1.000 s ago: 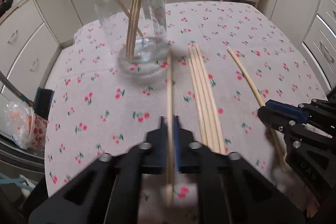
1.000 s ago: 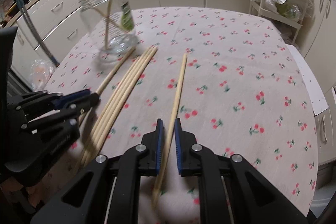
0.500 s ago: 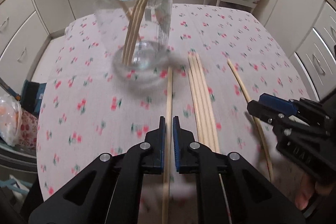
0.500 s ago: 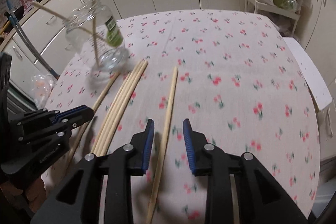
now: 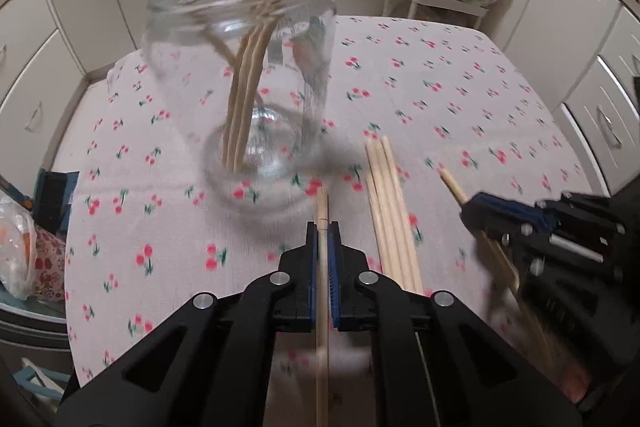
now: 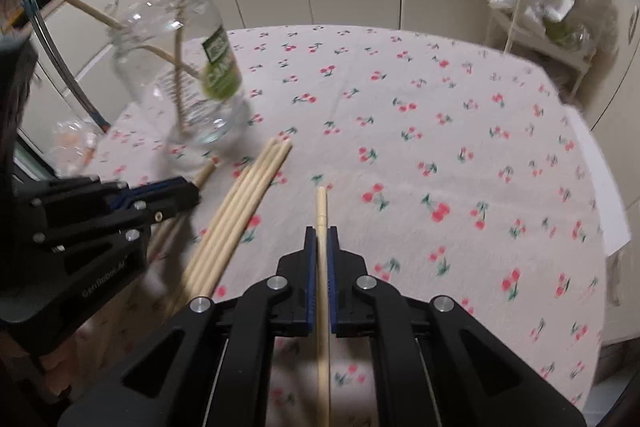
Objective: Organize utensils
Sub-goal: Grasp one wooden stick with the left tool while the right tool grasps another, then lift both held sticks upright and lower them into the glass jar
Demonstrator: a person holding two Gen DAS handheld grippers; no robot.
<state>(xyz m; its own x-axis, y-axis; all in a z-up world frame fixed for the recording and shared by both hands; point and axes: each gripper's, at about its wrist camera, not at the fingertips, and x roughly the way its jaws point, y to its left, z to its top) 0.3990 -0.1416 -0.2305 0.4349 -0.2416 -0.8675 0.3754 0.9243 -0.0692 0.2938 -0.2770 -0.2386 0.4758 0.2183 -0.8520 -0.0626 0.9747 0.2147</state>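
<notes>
Wooden chopstick (image 6: pixel 322 267) now pinched in the right gripper (image 6: pixel 321 227): its jaws were apart half a second ago and have just closed on it. Left gripper (image 5: pixel 322 227) likewise clamped on its own chopstick (image 5: pixel 321 275), bottom centre of its view, and the glass jar (image 5: pixel 240 67) looms larger there than before. Both sticks look ready to lift into the jar. Sticks are pale, round, thin; several already lean in the jar, upper left. Loose bundle (image 6: pixel 240 203) lies on the cherry-print cloth (image 6: pixel 440 147), centre-left.
</notes>
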